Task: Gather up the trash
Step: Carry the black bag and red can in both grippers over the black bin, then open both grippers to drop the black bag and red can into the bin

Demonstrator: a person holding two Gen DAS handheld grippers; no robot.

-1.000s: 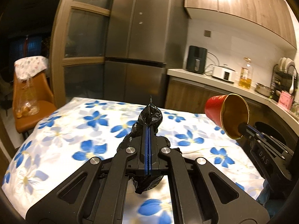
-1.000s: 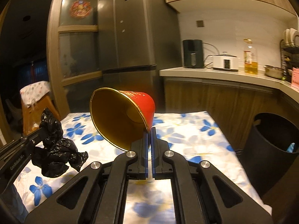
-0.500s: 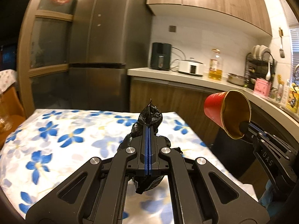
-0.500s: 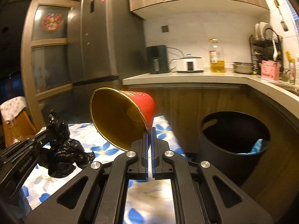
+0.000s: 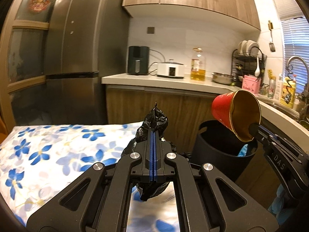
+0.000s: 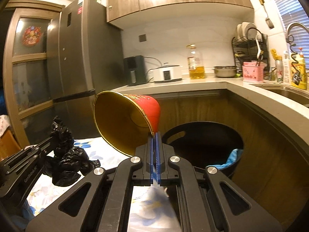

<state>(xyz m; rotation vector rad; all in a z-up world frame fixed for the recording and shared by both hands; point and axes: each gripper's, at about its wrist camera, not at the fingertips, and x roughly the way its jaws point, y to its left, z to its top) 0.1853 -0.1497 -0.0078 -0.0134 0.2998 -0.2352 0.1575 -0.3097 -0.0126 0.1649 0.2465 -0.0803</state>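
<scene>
Cup (image 6: 133, 119), red outside, gold inside, pinched by its rim in the right gripper (image 6: 154, 135), jaws clamped on the wall, mouth tipped left, base pointing forward-right. Black bin (image 6: 202, 150) sits just beyond and below the cup, slightly right; blue scrap already inside. Black plastic bag (image 5: 154, 123), crumpled, clamped in the left gripper (image 5: 154, 133), hanging above the floral tablecloth (image 5: 48, 150); from there the bin lies forward-right. Right gripper nearer the bin, so the cup likely drops first.
</scene>
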